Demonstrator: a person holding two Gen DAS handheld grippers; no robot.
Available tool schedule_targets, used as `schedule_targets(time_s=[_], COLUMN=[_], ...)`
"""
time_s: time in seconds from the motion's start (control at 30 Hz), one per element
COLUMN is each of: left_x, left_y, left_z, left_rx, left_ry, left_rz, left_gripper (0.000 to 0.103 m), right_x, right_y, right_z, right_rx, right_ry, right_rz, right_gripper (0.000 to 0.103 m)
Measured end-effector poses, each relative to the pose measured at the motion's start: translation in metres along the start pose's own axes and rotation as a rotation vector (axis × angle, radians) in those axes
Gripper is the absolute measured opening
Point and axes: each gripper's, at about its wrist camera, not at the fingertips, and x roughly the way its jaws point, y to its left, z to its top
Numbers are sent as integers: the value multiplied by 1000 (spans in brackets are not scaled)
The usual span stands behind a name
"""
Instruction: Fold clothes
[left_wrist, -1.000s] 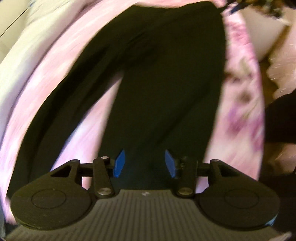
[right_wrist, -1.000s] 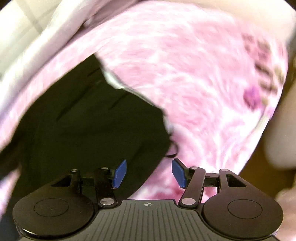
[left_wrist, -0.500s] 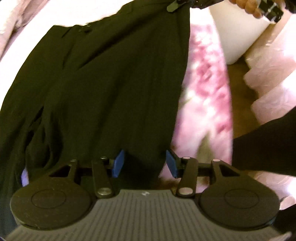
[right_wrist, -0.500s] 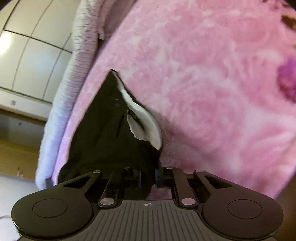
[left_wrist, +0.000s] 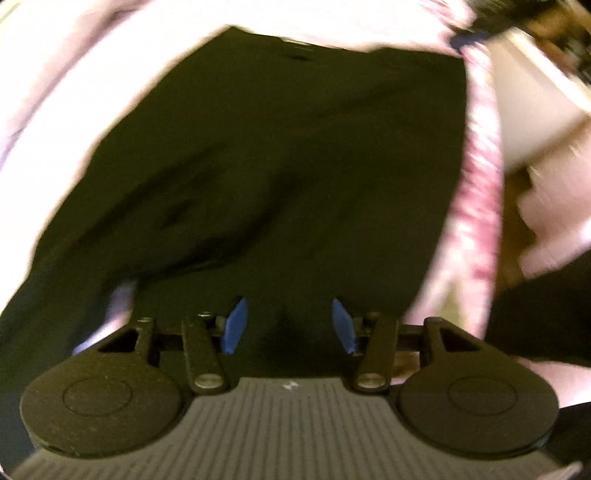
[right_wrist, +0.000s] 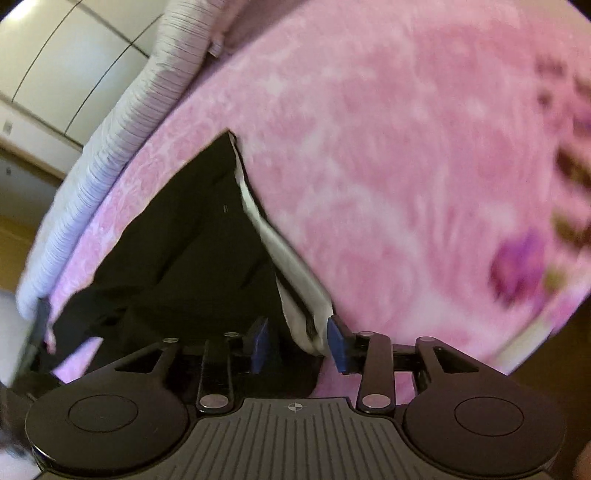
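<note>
— Lying flat across the pink blanket (right_wrist: 388, 155) on the bed, the black trousers (left_wrist: 295, 166) are spreading beneath the left gripper (left_wrist: 288, 326), its jaws parted and just widening, nothing pinched.

— And the right gripper (right_wrist: 298, 341)?

— Its jaws are just reopening, released, straddling the waistband's white lining (right_wrist: 295, 280).
</note>
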Motion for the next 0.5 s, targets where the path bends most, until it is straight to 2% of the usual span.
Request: schedule_targets(time_s=[0.1, 0.27, 0.4, 0.5], left_x=[-3, 26, 58, 87], left_y=[63, 142, 172, 186], left_z=[-4, 16, 37, 50], left_rx=[-71, -127, -126, -122], left_ry=[-20, -51, -57, -40], left_rz=[77, 122, 112, 118], left_gripper=[51, 51, 52, 55], right_x=[0, 52, 118, 178], right_y=[23, 79, 108, 119], right_z=[26, 79, 126, 162], right_rx=[-78, -241, -346, -419], right_ry=[-39, -61, -45, -5], right_rz=[-41, -19, -7, 7], right_gripper=[41, 46, 51, 60])
